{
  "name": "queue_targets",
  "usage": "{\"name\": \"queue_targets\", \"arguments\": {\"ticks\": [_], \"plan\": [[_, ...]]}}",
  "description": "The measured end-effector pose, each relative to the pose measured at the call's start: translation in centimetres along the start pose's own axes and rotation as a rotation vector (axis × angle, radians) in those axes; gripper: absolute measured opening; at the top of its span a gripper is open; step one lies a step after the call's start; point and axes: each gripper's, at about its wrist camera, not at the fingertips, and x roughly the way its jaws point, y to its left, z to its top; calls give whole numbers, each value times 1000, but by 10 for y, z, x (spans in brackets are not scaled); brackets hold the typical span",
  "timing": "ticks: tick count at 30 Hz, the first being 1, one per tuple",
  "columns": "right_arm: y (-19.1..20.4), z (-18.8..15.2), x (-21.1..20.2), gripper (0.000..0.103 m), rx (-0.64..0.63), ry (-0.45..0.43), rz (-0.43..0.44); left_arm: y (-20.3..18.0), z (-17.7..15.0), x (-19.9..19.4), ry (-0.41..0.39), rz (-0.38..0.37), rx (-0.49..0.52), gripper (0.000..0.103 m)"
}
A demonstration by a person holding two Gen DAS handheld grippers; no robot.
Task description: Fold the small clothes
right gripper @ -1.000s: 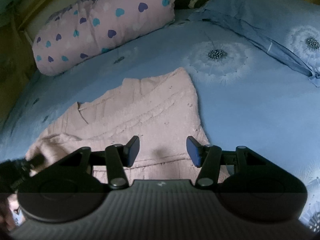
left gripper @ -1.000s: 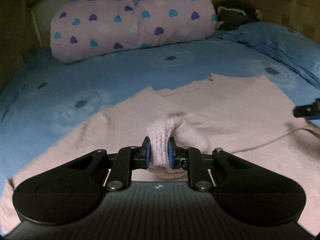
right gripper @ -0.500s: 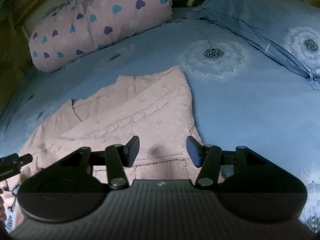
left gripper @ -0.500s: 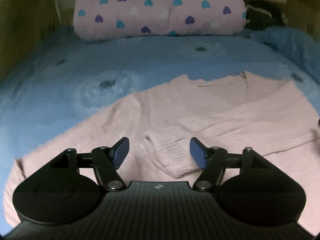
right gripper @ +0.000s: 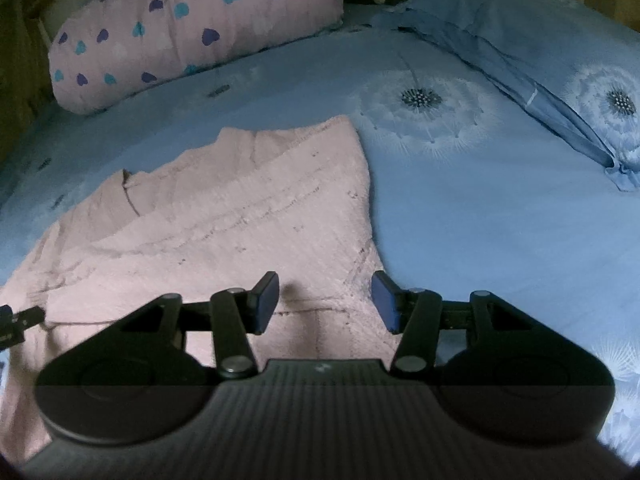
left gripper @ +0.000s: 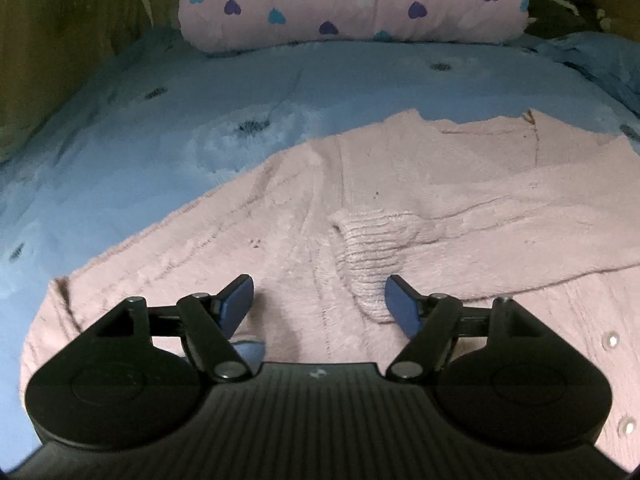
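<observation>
A pink knit cardigan (left gripper: 460, 200) lies spread on the blue bed sheet, with one sleeve folded across its body. The sleeve's ribbed cuff (left gripper: 372, 252) lies free just ahead of my left gripper (left gripper: 320, 304), which is open and empty above the garment. My right gripper (right gripper: 326, 304) is open and empty over the cardigan's near right edge (right gripper: 280, 208). The tip of the left gripper (right gripper: 20, 320) shows at the left edge of the right wrist view.
A pink bolster with blue and purple hearts (left gripper: 352, 0) lies at the head of the bed (left gripper: 160, 140). A blue dandelion-print pillow (right gripper: 540, 40) lies at the right. A wooden wall (left gripper: 60, 40) runs along the left.
My left gripper opened and let go of the sleeve cuff, which now lies on the cardigan, then drew back and left. My right gripper stayed open and shifted slightly.
</observation>
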Motion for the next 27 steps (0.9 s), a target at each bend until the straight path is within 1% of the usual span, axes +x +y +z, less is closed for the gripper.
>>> {"name": "queue_targets", "arguments": {"ticks": [4,8,10,15,18,22,25,27], "plan": [[0,1,-2,54,10,-8,17,16,-1,-20,-20,69,46,77],[4,-2,-2,54,-9,-5,8,46,-4,-32,-17,134,51,77],[6,-4,-2,54,-19,-5,4,65,-6,-35,-8,172,33,78],[6,-5,-5,54,-18,-14,5,119,-16,-32,29,252,-51,78],[4,-5,-5,54,-1,-16,10,150,-24,-25,63,261,-109,78],[5,-6,-3,54,-6,-15,0,182,-31,-20,82,248,-199,78],[8,-7,-2,55,-20,-13,-12,198,-36,-13,99,233,-250,79],[10,-7,-1,56,-29,-14,-17,204,-41,-8,122,234,-255,80]]}}
